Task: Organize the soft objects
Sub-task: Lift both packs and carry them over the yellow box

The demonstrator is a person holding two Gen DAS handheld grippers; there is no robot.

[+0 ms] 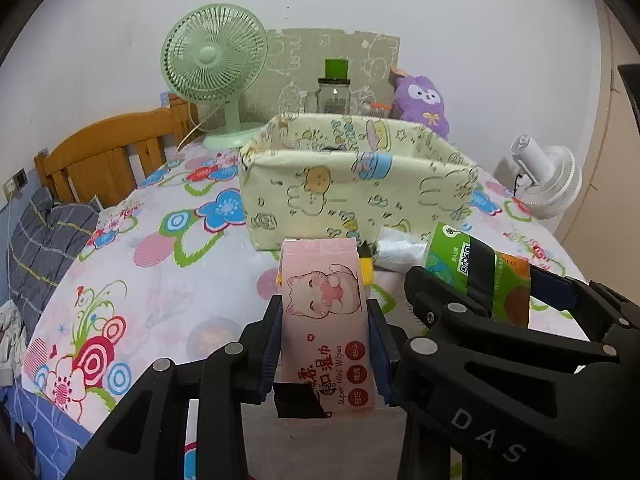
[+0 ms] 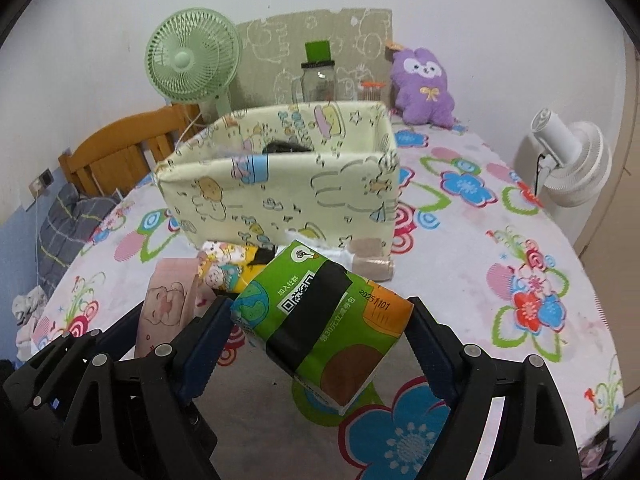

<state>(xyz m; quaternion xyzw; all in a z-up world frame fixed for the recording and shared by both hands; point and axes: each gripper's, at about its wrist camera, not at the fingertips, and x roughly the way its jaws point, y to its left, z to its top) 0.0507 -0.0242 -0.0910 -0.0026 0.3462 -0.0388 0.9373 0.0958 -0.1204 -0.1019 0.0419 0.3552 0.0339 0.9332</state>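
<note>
Pink wipes pack (image 1: 326, 320) pinched upright in left tool (image 1: 325, 344), green tissue pack (image 2: 320, 320) clamped tilted in right tool (image 2: 320, 344), both held above the flowered bed (image 2: 500, 240) just in front of yellow fabric bin (image 2: 288, 184), w/ green fan (image 1: 214, 56) & purple plush (image 2: 424, 88) behind.

A bed with a flower-print sheet (image 2: 480, 216) carries everything. The pale yellow fabric bin (image 2: 280, 184) stands on it as the landmark. Just in front of the bin lie a yellow cartoon packet (image 2: 224, 268), a beige roll (image 2: 372, 264) and a silvery packet (image 1: 400, 250). Behind the bin stand a green fan (image 1: 216, 68), a glass jar (image 1: 334, 94) and a purple plush (image 2: 424, 88).
</note>
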